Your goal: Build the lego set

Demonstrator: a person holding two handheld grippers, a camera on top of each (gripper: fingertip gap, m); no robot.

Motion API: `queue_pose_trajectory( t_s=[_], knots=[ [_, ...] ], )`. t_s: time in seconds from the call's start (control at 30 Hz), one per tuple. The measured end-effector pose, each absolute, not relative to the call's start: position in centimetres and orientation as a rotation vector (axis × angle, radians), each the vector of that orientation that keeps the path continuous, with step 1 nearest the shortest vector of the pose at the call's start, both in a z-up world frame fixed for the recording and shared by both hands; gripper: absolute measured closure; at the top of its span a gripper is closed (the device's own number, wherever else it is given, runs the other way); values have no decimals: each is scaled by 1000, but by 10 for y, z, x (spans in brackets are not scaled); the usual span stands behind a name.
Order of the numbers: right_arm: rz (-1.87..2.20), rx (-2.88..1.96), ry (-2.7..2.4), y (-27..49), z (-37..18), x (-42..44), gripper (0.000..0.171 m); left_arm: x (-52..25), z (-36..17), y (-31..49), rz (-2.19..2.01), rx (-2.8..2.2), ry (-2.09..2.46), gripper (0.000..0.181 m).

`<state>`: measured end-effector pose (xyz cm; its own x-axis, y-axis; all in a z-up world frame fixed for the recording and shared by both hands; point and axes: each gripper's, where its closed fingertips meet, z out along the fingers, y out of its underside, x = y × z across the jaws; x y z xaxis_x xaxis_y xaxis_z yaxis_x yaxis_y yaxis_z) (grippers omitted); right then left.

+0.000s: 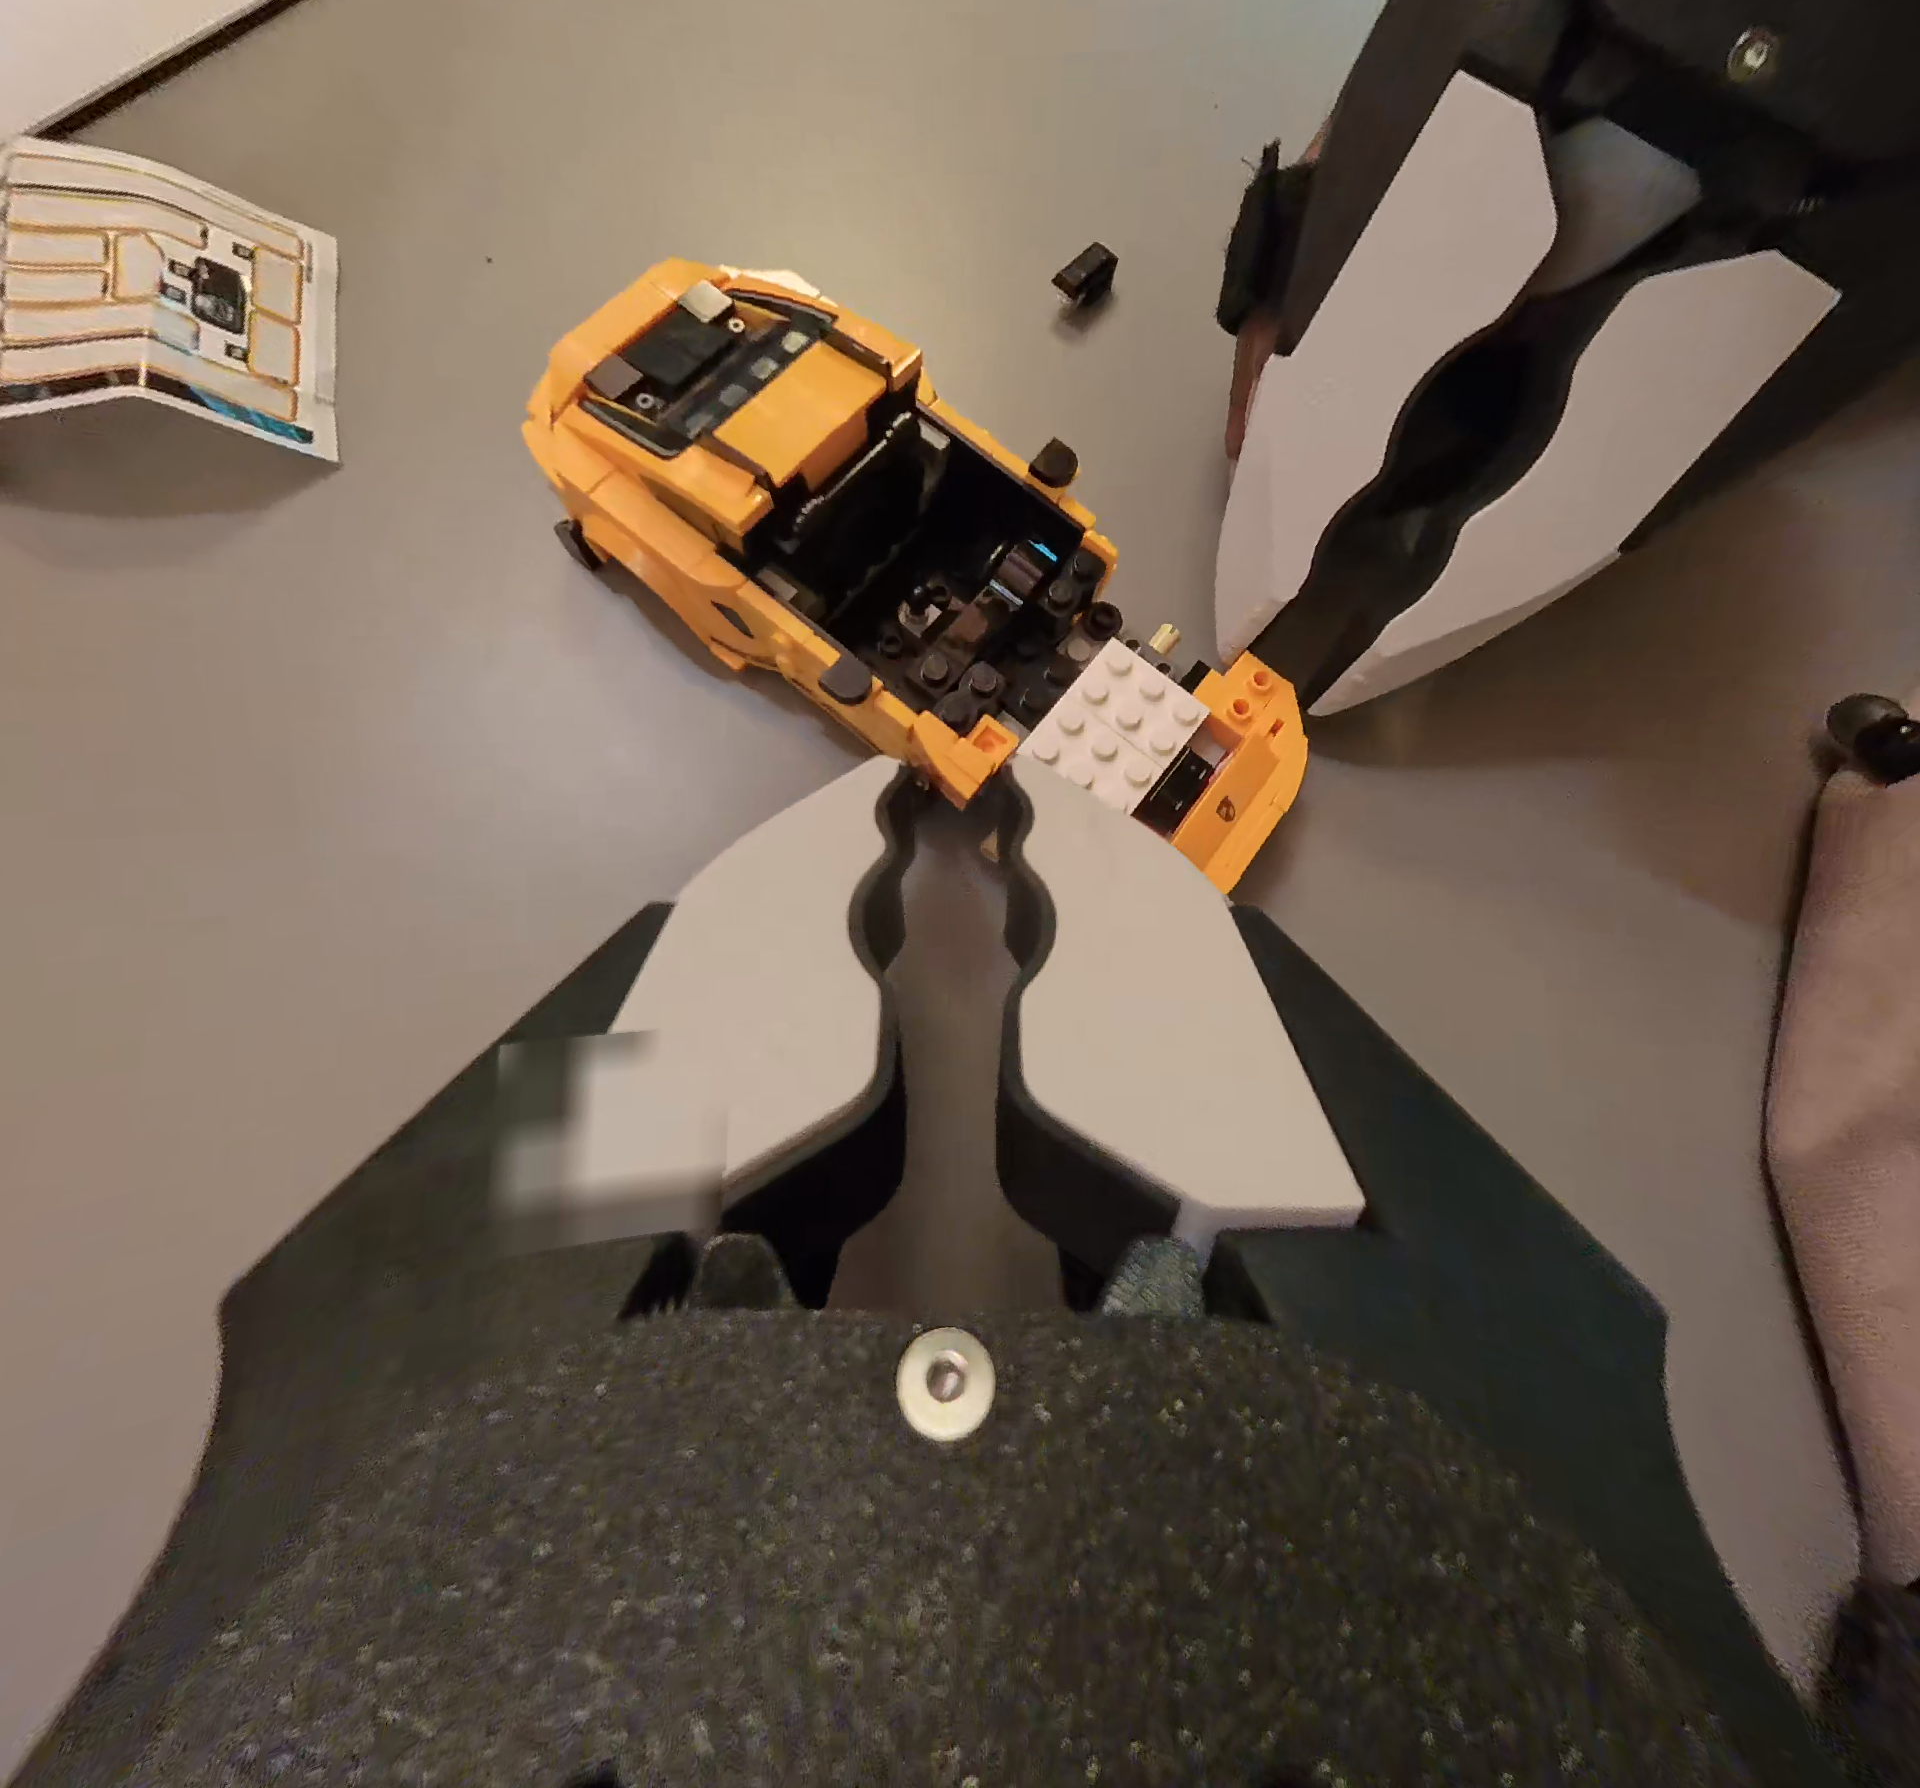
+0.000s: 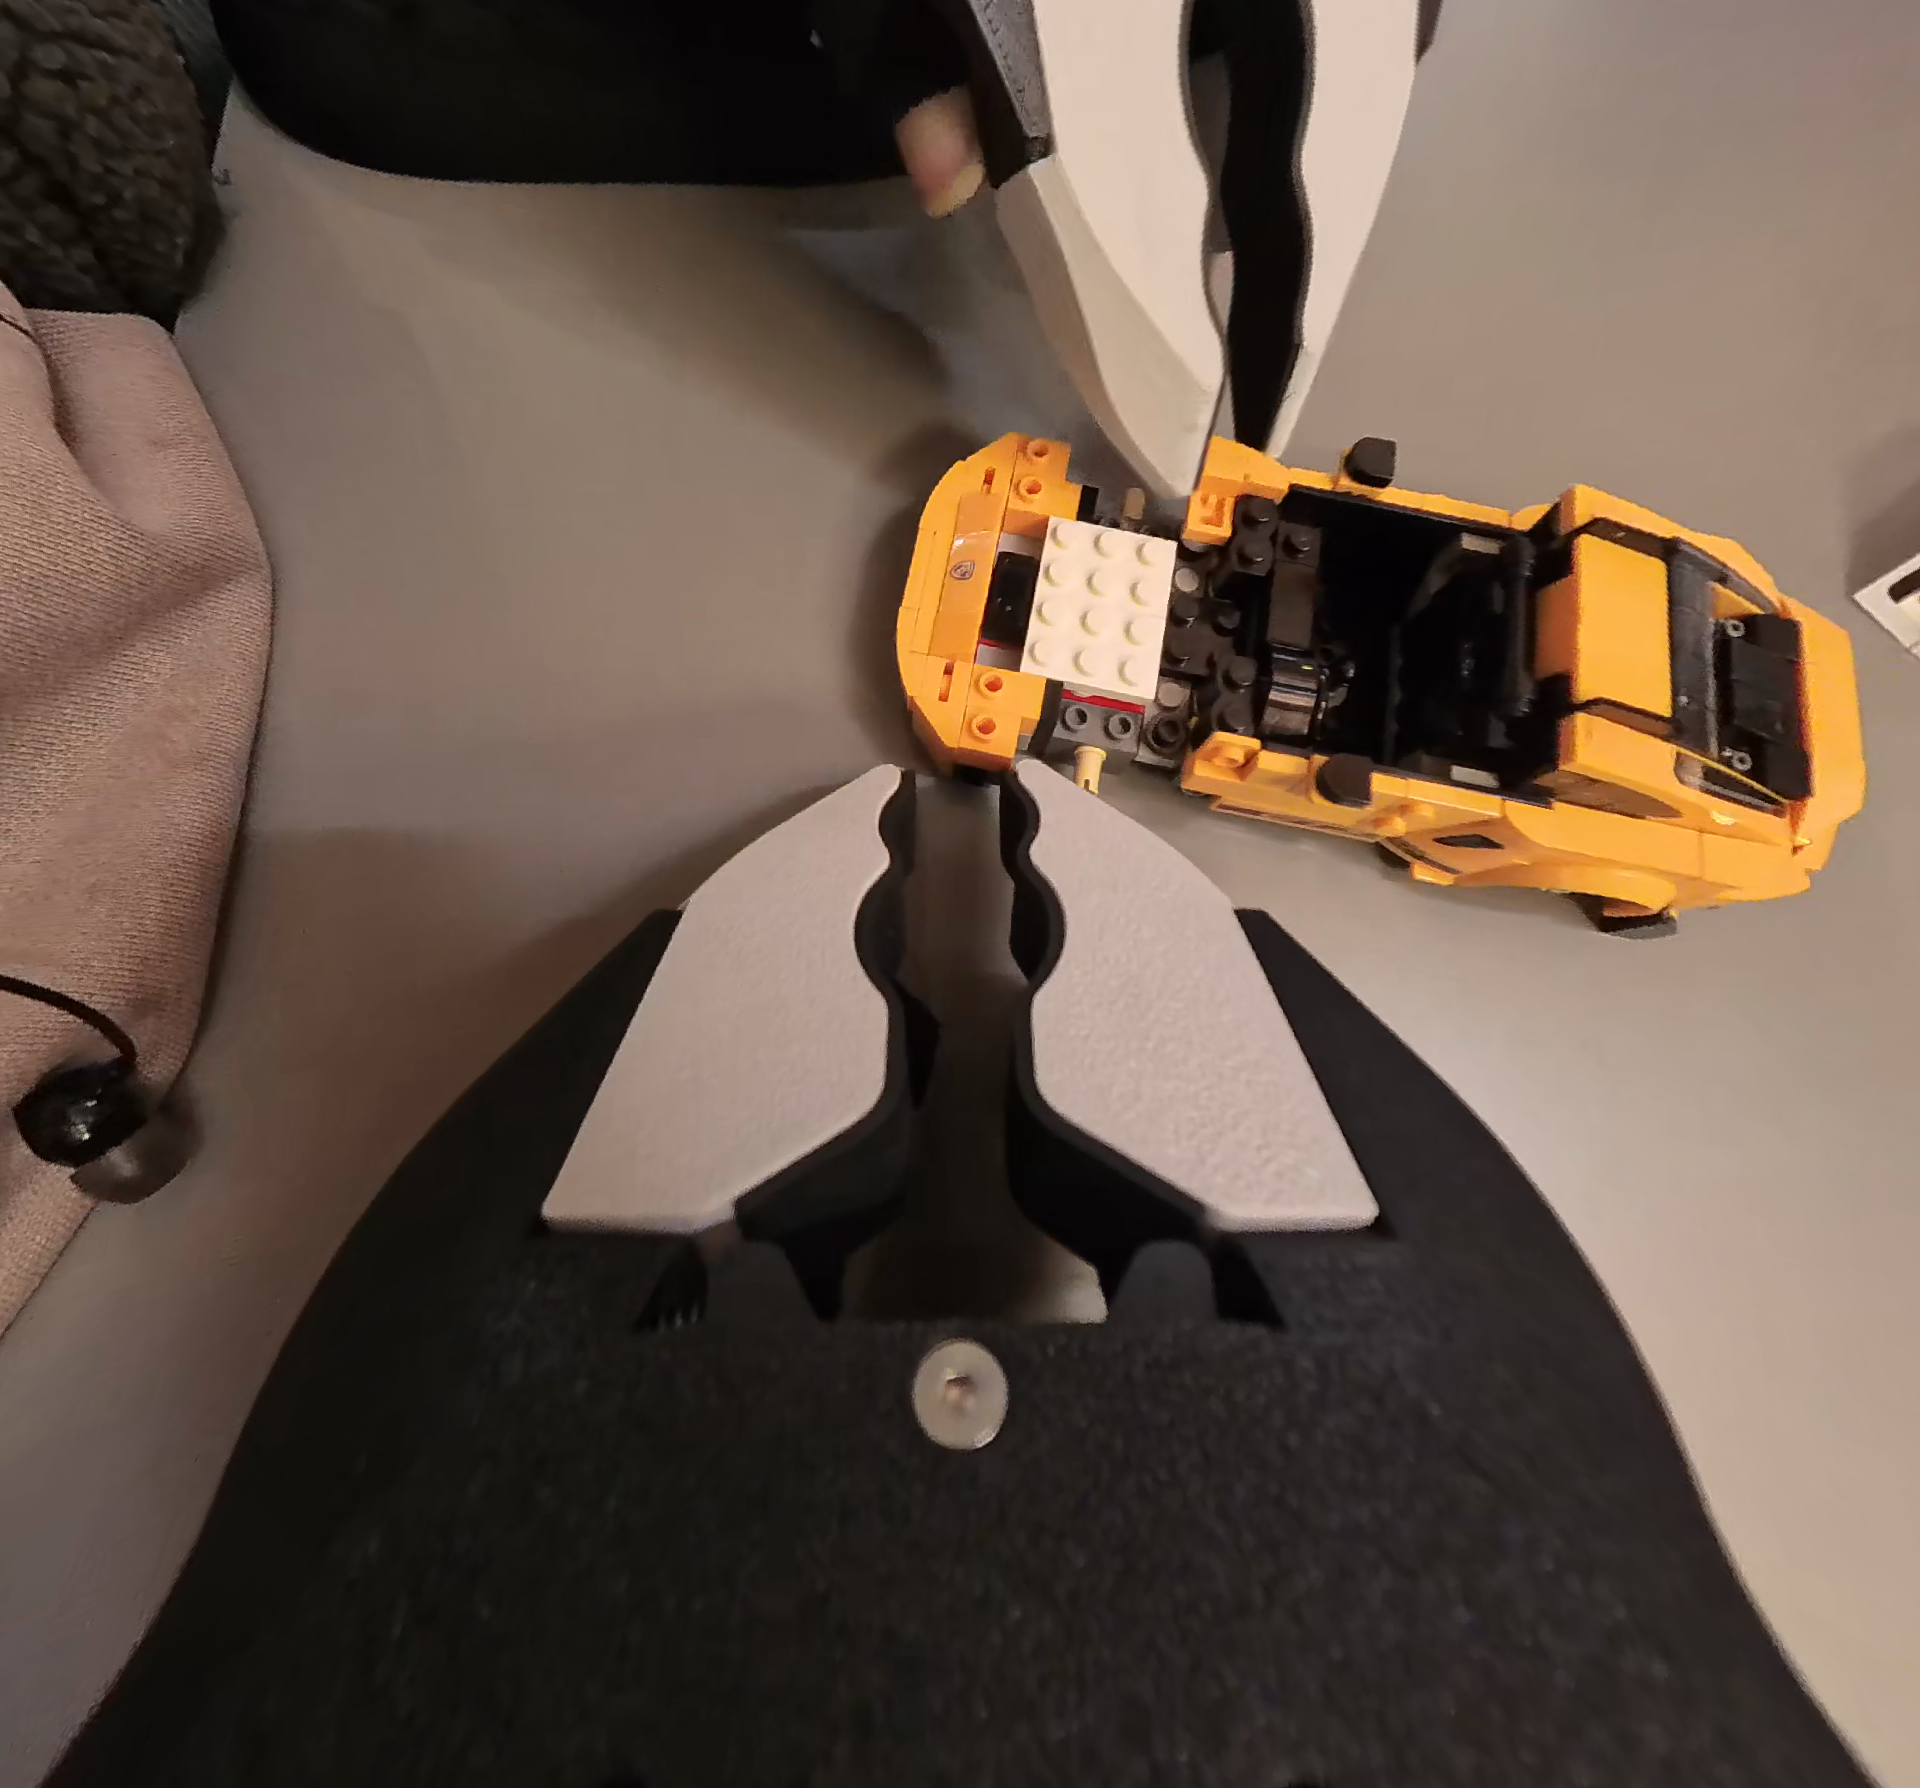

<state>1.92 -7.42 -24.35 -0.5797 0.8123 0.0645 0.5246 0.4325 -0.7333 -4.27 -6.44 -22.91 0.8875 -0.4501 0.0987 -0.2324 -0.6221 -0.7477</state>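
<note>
Resting on a grey table [image 1: 1039, 128], an orange car [image 1: 821, 491] built of bricks lies between two handheld grippers, its roof off and its cabin [image 1: 935, 533] open to view. Inside the cabin sit black parts, among them a seat and a cluster of studded black bricks toward the nose. A white studded plate [image 1: 1112, 720] covers the middle of the front section, with an orange bumper [image 1: 1262, 751] beyond it and a small tan pin [image 1: 1164, 639] sticking out at the side.

The left gripper [image 1: 951, 788] comes at the car from its flank, just behind the front section. Its jaws stand a narrow gap apart, and an orange corner of the body sits right at the mouth of that gap; in the right wrist view its tips [image 2: 1236, 439] touch the orange edge on the car's far side. Whether they pinch the body cannot be told.

The right gripper [image 2: 956, 782] hovers at the opposite side of the nose, jaws slightly parted with nothing between them, tips just beside the bumper and the tan pin. In the left wrist view its tips [image 1: 1288, 668] sit just beside the bumper.

A loose black piece [image 1: 1084, 271] lies apart from the car, near the right gripper's body. A folded sheet [image 1: 156, 304] lies well off to one side. Pinkish fabric [image 2: 104, 595] with a black toggle [image 2: 62, 1120] lies at the table's edge.
</note>
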Motion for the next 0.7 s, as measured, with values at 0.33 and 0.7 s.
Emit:
queue_pose_trajectory(
  t_s=[0.33,0.7],
  knots=[
    [948,-1136,-2276,-74,-244,19,157,-42,-230,-65,-326,-2296,441,172],
    [1001,-1167,-2271,-72,-240,21,155,-41,-230,-63,-315,-2291,424,173]
  ],
)
